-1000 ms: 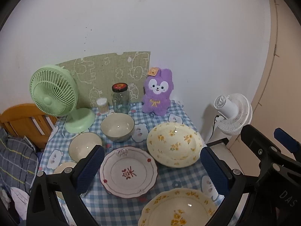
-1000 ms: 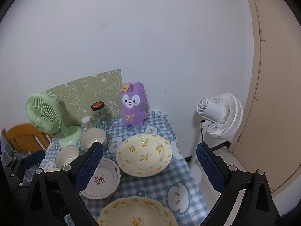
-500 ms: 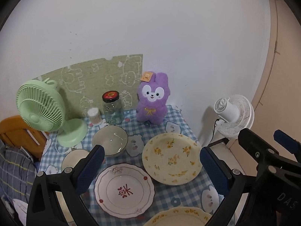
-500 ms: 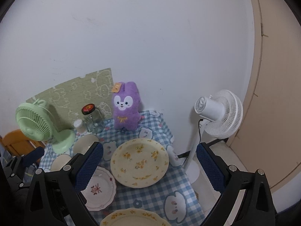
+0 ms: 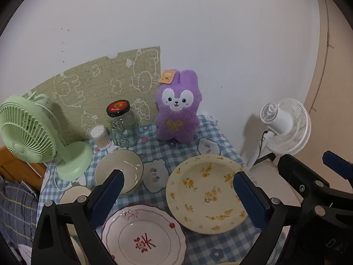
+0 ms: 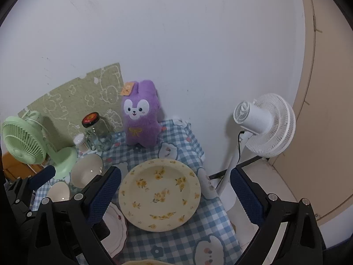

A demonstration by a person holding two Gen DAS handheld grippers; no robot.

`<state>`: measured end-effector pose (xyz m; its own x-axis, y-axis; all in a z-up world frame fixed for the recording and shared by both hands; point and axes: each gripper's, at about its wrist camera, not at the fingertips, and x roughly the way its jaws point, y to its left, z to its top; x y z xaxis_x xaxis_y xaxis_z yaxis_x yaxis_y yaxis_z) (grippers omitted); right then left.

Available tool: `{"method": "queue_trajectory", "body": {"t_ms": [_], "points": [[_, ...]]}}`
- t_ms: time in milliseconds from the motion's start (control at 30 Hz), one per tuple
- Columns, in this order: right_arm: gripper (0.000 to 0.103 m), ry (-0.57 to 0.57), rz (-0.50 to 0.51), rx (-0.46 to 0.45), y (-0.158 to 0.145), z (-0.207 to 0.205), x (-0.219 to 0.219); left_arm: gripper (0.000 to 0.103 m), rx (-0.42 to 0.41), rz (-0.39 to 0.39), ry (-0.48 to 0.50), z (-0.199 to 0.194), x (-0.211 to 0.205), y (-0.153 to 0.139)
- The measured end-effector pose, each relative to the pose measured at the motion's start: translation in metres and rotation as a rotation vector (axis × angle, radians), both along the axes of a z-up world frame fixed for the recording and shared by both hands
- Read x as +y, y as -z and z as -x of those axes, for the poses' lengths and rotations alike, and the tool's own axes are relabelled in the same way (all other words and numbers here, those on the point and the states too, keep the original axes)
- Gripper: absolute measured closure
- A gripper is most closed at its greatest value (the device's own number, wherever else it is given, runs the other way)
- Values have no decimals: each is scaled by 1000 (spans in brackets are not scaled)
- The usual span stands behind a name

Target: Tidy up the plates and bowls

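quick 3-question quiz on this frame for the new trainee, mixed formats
1. True or false: the left gripper is shut on the pink plate.
2. What stands between the jar and the white fan? A) purple plush B) kettle C) cup
3. Fill in: the yellow-flowered plate lies to the ____ of the bowl in the right wrist view.

Key
1. False: both the left and the right gripper are open and hold nothing.
2. A, the purple plush.
3. right
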<state>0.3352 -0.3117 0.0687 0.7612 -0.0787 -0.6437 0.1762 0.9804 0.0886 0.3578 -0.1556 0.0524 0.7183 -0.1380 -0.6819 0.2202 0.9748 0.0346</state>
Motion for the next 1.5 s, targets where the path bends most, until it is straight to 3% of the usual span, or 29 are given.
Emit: {"method": "queue_trajectory", "body": {"t_ms": [267, 500, 733, 867, 1033, 1233, 1500], "points": [[7, 31, 5, 41, 35, -26, -14, 5, 43, -11, 0, -30, -6, 35], [20, 23, -26, 106, 74, -51, -21, 11, 82, -45, 21, -53, -15, 70], [21, 12, -22, 152, 108, -69, -19, 12, 136, -78, 24, -69, -18, 103], [26, 8, -15, 189, 128, -79, -19, 23, 194, -94, 25, -78, -15, 121], [36, 1, -16, 233, 152, -88, -19, 25, 215, -56, 16, -87, -9, 134], [37, -5, 1, 254, 171, -96, -17, 29, 242, -81, 31, -92, -13, 149], [39, -3, 75, 226, 174, -100, -15, 33, 277, -84, 38, -98, -16, 160]]}}
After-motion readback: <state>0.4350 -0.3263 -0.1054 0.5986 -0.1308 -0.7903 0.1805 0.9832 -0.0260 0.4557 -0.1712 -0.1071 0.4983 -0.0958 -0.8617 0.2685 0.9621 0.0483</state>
